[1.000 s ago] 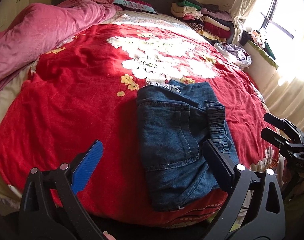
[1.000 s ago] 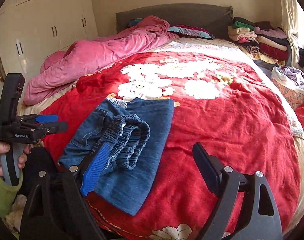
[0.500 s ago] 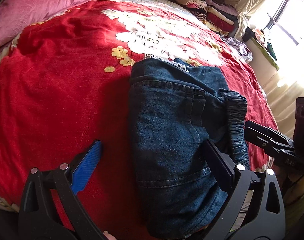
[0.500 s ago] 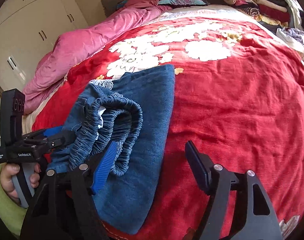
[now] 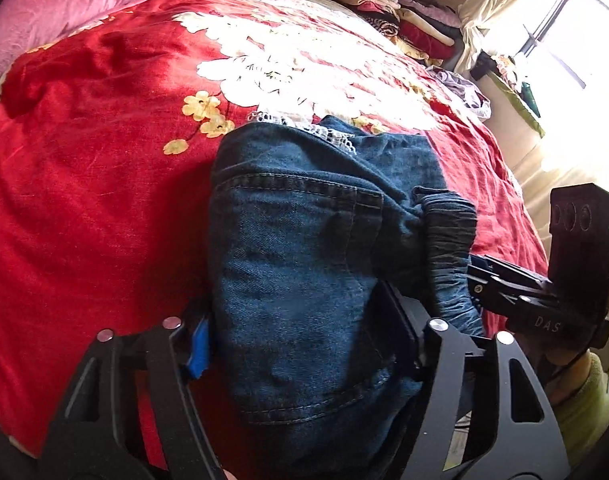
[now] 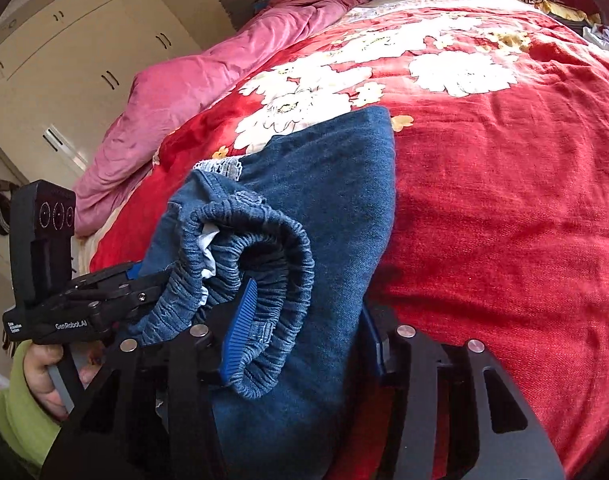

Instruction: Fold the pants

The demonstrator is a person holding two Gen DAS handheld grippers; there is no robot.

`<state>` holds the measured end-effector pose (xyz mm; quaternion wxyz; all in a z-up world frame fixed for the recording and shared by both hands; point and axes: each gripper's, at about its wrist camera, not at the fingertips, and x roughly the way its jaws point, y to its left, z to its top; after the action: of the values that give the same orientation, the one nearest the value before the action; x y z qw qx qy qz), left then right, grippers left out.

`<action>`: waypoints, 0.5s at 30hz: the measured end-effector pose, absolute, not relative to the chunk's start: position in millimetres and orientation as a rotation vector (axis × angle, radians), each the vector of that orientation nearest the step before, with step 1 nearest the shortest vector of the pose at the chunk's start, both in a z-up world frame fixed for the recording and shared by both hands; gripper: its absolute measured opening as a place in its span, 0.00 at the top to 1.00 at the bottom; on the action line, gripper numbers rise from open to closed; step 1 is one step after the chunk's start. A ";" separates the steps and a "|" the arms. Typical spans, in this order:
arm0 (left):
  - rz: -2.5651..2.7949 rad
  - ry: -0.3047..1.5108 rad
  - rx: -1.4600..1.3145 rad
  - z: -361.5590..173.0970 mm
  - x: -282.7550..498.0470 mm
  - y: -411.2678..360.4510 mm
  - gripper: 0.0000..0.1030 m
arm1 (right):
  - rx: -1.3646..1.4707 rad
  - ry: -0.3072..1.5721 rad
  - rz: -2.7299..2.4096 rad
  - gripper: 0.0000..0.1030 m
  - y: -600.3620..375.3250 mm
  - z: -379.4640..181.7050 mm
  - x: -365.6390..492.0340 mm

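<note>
Folded blue denim pants lie on the red floral blanket near the bed's front edge. Their elastic waistband curls up on the side toward my right gripper. My left gripper is closed around the near end of the folded pants, a finger on each side. My right gripper is closed on the waistband side of the pants, the blue finger pad against the waistband. Each gripper shows in the other's view: the right gripper and the left gripper.
A pink duvet lies bunched along the bed's left side. Stacked folded clothes sit at the far right corner by the window. A cream wardrobe stands left of the bed.
Both grippers moved forward and down onto the pants and closed their fingers on them: the left on the near end, the right on the waistband side.
</note>
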<state>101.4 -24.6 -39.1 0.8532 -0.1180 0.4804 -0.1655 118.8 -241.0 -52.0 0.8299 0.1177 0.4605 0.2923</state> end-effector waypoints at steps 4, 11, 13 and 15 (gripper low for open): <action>-0.358 0.983 -0.238 -35.2 95.9 -29.8 0.49 | 0.240 0.940 0.638 0.68 -238.1 -44.9 111.3; -0.366 0.945 -0.233 -16.9 91.6 -32.6 0.54 | 0.146 0.852 0.656 0.71 -225.0 -15.1 99.4; -0.367 0.946 -0.232 -15.1 94.0 -33.5 0.54 | 0.140 0.843 0.658 0.71 -224.0 -10.5 101.8; -0.369 0.945 -0.238 -11.7 98.6 -33.1 0.54 | 0.130 0.831 0.661 0.71 -222.6 -6.0 105.4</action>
<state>98.6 -33.1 -11.7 0.8673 -0.1136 0.4514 -0.1762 105.4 -222.6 -6.0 0.8603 0.0618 0.3959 0.3152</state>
